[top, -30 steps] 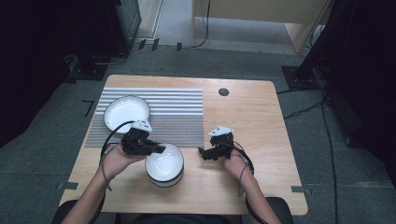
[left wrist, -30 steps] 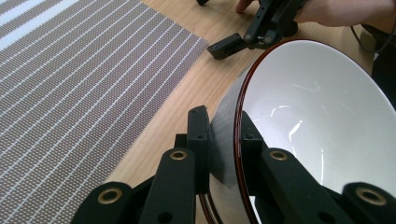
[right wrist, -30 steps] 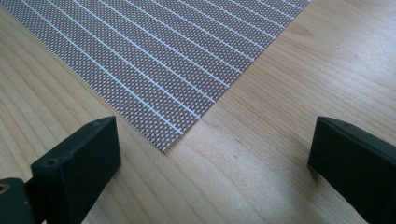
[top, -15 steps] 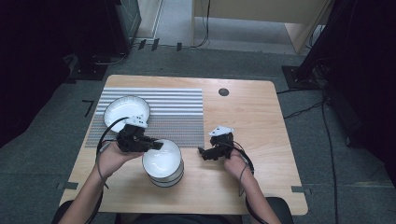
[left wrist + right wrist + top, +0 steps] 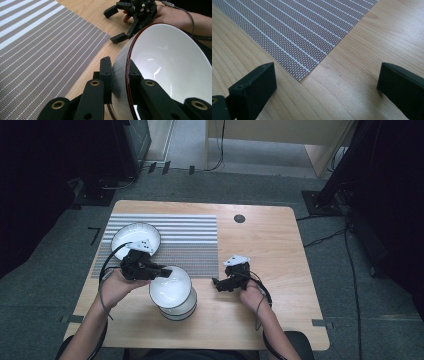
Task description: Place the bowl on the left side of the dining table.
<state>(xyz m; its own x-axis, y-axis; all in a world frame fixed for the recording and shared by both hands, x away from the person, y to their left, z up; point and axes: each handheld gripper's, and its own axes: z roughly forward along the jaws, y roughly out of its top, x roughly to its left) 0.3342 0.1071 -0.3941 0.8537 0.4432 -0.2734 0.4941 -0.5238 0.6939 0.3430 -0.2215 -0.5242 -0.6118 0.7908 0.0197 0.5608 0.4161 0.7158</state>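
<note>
The left gripper [image 5: 119,75] pinches the rim of a white bowl [image 5: 170,65], one jaw inside and one outside, holding it tilted above a stack of bowls [image 5: 176,307] on the table [image 5: 280,245]. The right gripper [image 5: 324,80] rests spread wide beside the striped mat [image 5: 307,27].

No text, label, brand, number or sign can be read anywhere — not on the bowl [image 5: 170,75], the striped mat [image 5: 165,240], the table [image 5: 270,250] or either gripper — the surfaces are plain or too small to tell.
</note>
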